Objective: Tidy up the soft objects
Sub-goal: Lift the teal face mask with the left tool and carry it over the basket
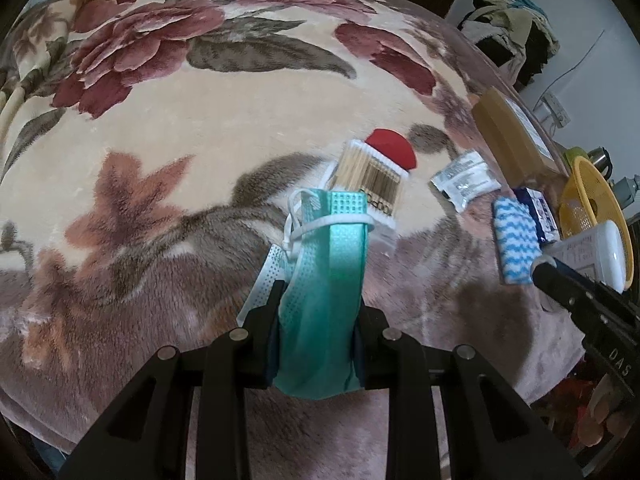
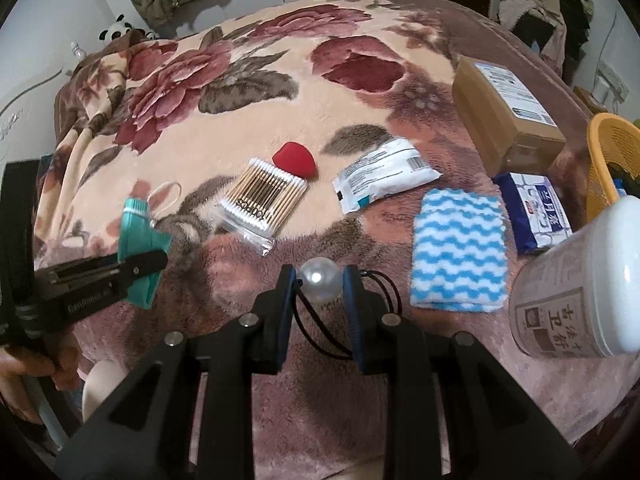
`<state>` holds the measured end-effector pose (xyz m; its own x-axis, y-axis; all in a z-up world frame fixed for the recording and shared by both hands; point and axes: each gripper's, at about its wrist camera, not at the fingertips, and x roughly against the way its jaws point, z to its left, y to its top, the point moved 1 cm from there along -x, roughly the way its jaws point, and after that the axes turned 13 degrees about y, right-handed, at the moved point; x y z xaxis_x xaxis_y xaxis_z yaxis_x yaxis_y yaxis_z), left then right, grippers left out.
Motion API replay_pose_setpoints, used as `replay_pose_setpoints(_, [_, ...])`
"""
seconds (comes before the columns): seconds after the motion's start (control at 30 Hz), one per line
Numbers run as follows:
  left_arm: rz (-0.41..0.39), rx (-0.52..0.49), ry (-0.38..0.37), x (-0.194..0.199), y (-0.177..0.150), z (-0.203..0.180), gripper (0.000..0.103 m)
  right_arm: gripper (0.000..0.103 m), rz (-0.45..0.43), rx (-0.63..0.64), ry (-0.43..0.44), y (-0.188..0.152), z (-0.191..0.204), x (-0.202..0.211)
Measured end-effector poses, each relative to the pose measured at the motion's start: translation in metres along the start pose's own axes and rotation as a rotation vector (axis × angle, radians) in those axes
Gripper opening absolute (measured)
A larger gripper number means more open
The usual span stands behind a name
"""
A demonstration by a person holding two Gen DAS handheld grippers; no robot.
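Note:
My left gripper [image 1: 318, 300] is shut on a folded teal face mask [image 1: 328, 280] and holds it above the floral blanket [image 1: 160, 160]; the mask also shows in the right wrist view [image 2: 138, 236]. My right gripper [image 2: 320, 280] is shut on a pearl bead hair tie [image 2: 320, 280], whose black elastic loops hang between the fingers. A bag of cotton swabs [image 2: 262, 198], a red sponge [image 2: 294, 159], a white wipes packet [image 2: 384, 174] and a blue-and-white wavy cloth [image 2: 458, 248] lie on the blanket ahead.
A cardboard box [image 2: 508, 112], a blue tissue pack [image 2: 536, 212], a white tub [image 2: 580, 280] and a yellow basket [image 2: 612, 152] sit at the right. Clothes pile at the far right, a panda toy [image 2: 116, 28] at the far left.

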<state>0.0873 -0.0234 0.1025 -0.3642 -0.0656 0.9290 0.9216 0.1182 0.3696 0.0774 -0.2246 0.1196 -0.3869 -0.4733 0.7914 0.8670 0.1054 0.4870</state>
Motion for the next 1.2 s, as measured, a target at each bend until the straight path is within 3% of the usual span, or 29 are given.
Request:
replay_pose_setpoints(0.53, [-0.034,-0.068,-0.053,0.037,0.000,-0.045,0.028,0.025,-0.067,-0.038,-0.017,0.005,-0.007,0.050])
replay_pose_setpoints(1.2, [-0.097,-0.166,-0.116,0.075,0.027,-0.114,0.028,0.025,-0.178,-0.052,-0.078,0.023,-0.034,0.110])
